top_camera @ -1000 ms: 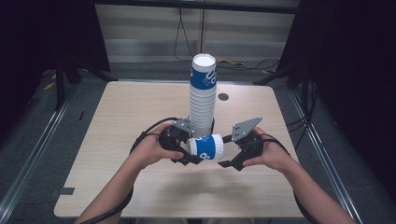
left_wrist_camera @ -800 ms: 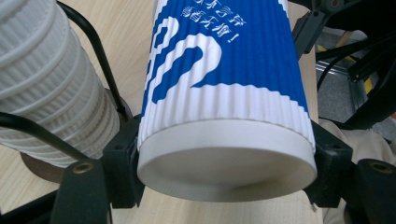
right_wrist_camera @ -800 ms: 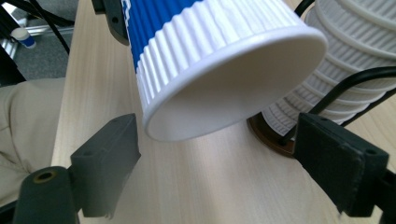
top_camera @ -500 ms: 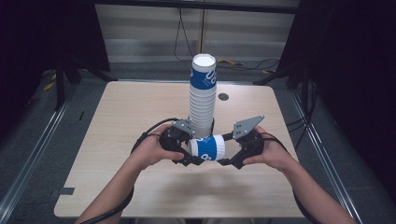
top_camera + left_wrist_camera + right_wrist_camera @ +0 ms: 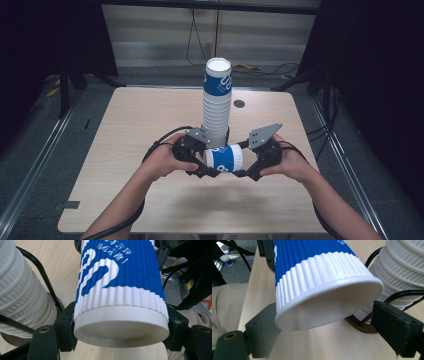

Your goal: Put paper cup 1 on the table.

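Note:
A blue and white ribbed paper cup [image 5: 225, 157] lies on its side just above the table, between both grippers. My left gripper [image 5: 207, 167] is shut on its base end, and in the left gripper view the pads press the cup [image 5: 120, 290] from both sides. My right gripper [image 5: 245, 167] is at the cup's open rim. Its jaws have just been opening, and in the right gripper view the rim of the cup [image 5: 317, 277] stands between them with one pad [image 5: 397, 330] clear of it. A tall stack of cups [image 5: 217, 105] stands right behind.
The stack [image 5: 404, 265] rests on a brown round base [image 5: 359, 325] near the middle of the light wooden table [image 5: 140, 120]. Black cables loop around the stack's foot. A small dark hole [image 5: 239, 104] lies behind it. Dark floor and metal rails surround the table.
The cup between the grippers sits slightly lower than a second ago. Both hands have kept their places.

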`<state>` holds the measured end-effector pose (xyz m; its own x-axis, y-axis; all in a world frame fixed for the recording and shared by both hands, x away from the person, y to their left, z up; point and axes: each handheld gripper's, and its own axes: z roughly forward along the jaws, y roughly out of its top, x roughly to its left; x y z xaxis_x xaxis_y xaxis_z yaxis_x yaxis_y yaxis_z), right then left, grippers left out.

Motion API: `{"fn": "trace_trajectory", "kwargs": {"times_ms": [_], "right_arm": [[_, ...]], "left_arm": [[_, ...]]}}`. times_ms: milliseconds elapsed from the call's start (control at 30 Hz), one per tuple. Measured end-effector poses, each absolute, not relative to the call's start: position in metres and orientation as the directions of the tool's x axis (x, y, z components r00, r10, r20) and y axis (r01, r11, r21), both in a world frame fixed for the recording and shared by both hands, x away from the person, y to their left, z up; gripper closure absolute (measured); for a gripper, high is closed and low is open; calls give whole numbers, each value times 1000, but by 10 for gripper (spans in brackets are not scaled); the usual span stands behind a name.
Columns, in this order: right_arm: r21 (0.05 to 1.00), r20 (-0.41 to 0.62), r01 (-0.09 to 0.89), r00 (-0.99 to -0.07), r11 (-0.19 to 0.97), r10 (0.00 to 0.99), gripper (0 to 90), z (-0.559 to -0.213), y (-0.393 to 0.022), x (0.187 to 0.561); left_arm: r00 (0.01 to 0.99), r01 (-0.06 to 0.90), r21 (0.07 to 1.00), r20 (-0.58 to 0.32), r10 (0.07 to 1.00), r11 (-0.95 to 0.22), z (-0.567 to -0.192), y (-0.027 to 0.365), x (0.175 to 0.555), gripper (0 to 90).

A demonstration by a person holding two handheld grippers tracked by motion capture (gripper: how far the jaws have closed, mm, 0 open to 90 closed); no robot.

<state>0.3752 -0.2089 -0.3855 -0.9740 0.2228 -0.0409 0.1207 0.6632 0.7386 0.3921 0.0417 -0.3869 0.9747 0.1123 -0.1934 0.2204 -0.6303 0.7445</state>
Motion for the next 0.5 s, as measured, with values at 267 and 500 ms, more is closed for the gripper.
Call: {"fn": "trace_trajectory", "kwargs": {"times_ms": [267,500], "right_arm": [[749,-52,99,-977,655,207,137,-384,-210,374],[765,-46,102,-976,636,212,141,-385,-212,374]], "left_arm": [[975,217,748,-196,104,-628,-388,43,393,295],[973,223,756,-208,97,-616,-390,44,394,294]]}}
